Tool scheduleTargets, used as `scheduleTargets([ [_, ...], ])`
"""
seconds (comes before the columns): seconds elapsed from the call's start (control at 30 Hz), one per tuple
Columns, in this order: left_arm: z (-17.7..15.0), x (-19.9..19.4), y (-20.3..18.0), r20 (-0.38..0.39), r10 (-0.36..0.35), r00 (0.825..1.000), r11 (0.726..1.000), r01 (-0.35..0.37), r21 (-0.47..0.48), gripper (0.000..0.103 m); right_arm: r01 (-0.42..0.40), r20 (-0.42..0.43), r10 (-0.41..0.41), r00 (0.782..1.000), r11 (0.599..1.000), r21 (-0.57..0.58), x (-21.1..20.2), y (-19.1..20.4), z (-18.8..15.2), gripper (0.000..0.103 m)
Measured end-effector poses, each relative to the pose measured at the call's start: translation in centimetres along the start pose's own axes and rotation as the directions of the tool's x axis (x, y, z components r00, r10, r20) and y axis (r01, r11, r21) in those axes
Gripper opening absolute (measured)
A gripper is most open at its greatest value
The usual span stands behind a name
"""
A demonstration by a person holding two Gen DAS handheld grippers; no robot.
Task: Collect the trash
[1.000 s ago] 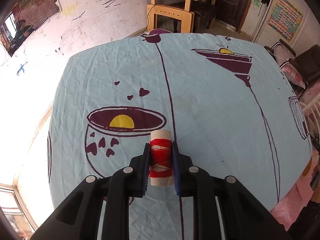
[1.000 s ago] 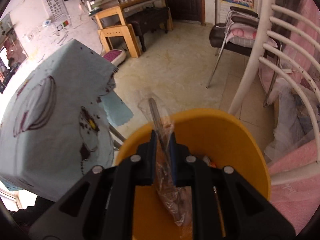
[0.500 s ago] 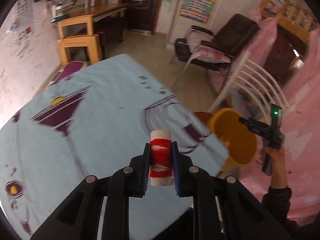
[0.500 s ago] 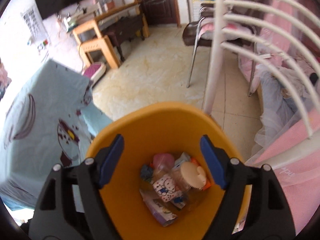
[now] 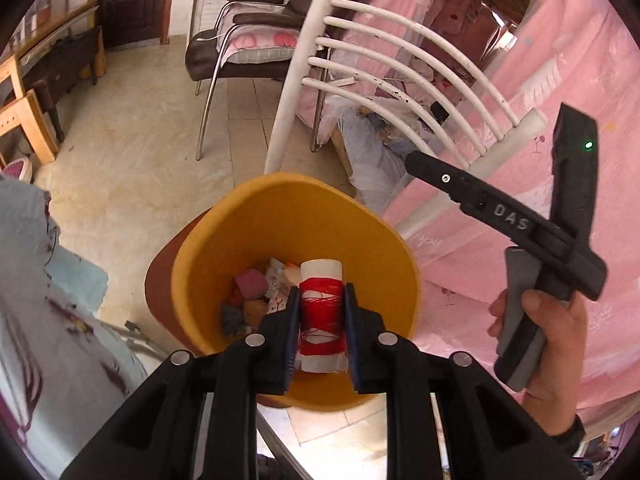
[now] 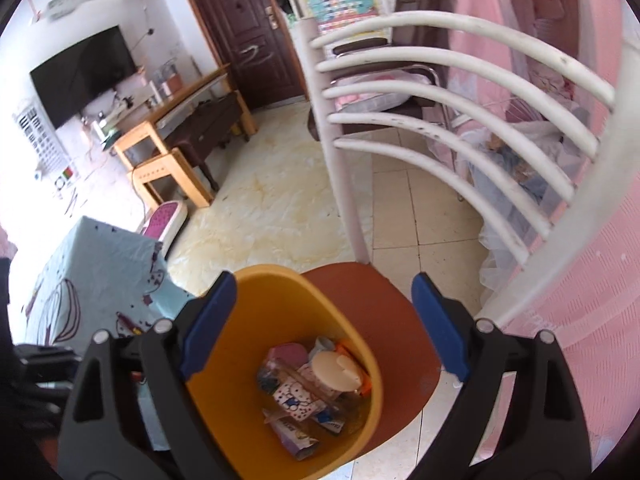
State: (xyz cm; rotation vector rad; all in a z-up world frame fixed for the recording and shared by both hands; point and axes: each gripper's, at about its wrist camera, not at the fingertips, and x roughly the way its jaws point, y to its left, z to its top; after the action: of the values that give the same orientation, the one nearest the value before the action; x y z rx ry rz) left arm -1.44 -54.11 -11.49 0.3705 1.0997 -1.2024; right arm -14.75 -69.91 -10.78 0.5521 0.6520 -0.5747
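My left gripper [image 5: 321, 320] is shut on a white spool wound with red thread [image 5: 322, 312], held right over the mouth of the yellow bin [image 5: 280, 208]. Several pieces of trash [image 5: 250, 292] lie at the bin's bottom. In the right wrist view my right gripper [image 6: 320, 320] hangs above the same yellow bin [image 6: 264, 304], its jaws opening wide with nothing between them; the wrappers and a round lid [image 6: 316, 384] lie below. A hand holds the right gripper [image 5: 516, 232] off to the bin's right in the left wrist view.
The bin sits on a brown chair seat [image 6: 384, 320] with a white slatted back [image 5: 400, 76]. The table with the light blue cloth [image 6: 88, 280] is to the left. Pink fabric [image 5: 500, 320] hangs on the right; a dark chair [image 5: 248, 48] and wooden desk [image 6: 176, 120] stand behind.
The left gripper carried the spool from over the table to above the bin. The right gripper opened, dropped its clear wrapper into the bin and drew back and up.
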Motion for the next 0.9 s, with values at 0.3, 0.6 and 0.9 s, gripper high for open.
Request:
scheduleTargets([
  [0.3, 0.6, 1.0, -0.9, 0.059, 0.068, 0.996, 0.996, -0.071, 0.056, 0.066, 0.019, 0.013, -0.019, 1.0, 1.0, 0.014, -0.3, -0.8, 0.0, 0.085],
  [0.6, -0.2, -4.8, -0.2, 0.228, 0.175, 0.958, 0.981, -0.189, 0.04, 0.075, -0.012, 0.065, 0.017, 0.998, 0.997, -0.072, -1.7, 3.5, 0.2, 0.085],
  [0.9, -4.0, -16.2, 5.5, 0.449, 0.378, 0.81, 0.924, -0.361, -0.126, 0.087, -0.171, 0.196, 0.208, 0.958, 0.967, -0.191, -5.2, 14.0, 0.7, 0.097],
])
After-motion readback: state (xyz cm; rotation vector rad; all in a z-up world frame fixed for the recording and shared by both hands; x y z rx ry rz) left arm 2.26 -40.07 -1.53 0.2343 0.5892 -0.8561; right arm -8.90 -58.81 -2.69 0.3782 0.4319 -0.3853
